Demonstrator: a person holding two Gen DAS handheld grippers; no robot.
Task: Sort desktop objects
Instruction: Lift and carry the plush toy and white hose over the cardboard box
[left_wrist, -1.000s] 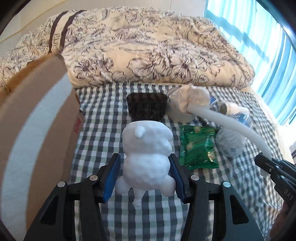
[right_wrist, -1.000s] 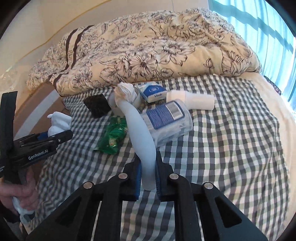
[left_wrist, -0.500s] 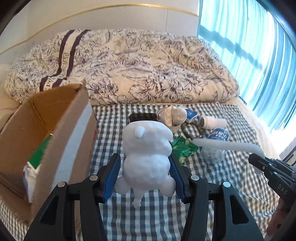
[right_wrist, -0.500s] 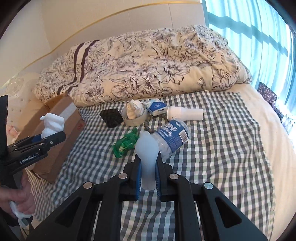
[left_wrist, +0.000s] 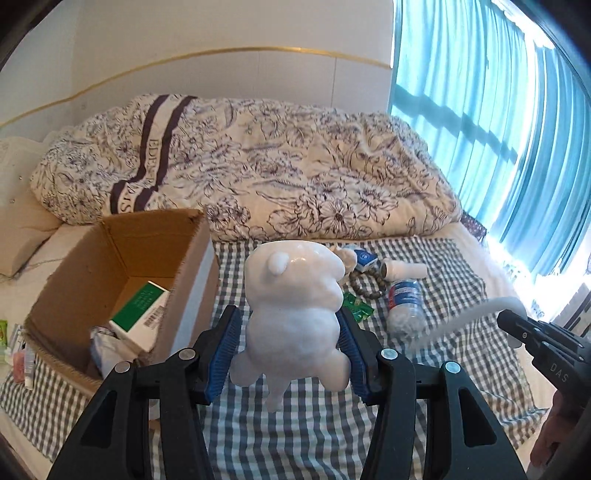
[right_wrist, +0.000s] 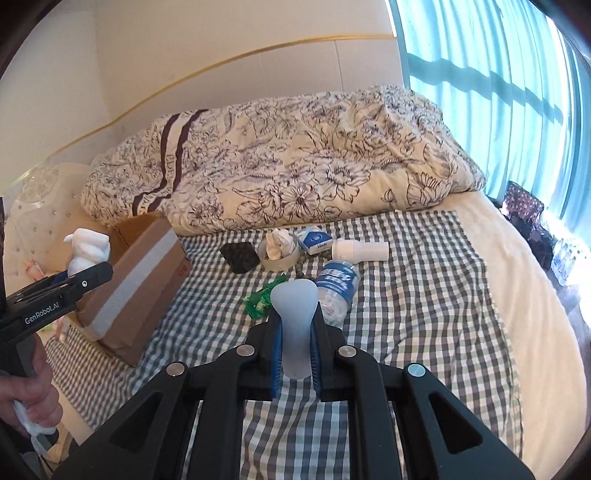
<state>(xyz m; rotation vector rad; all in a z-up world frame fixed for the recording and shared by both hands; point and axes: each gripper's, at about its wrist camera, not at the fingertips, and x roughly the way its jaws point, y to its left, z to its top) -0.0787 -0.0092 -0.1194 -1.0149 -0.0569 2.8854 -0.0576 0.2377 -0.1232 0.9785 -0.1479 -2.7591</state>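
The left tongs (left_wrist: 290, 354) grasp a white figurine (left_wrist: 295, 299) above the bed's checked cloth (left_wrist: 295, 424), beside the open cardboard box (left_wrist: 122, 277). The right tongs (right_wrist: 297, 354) clench a pale shoehorn (right_wrist: 295, 310). Farther off lie a water bottle (right_wrist: 338, 286) and a white bottle (right_wrist: 360, 251).

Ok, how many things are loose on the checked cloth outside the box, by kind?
Bottles: 2 (water bottle, white bottle)
Tape roll: 1
White wad inside it: 1
Small box: 1
Green packet: 1
Black pad: 1
Bead string: 1
Total: 8
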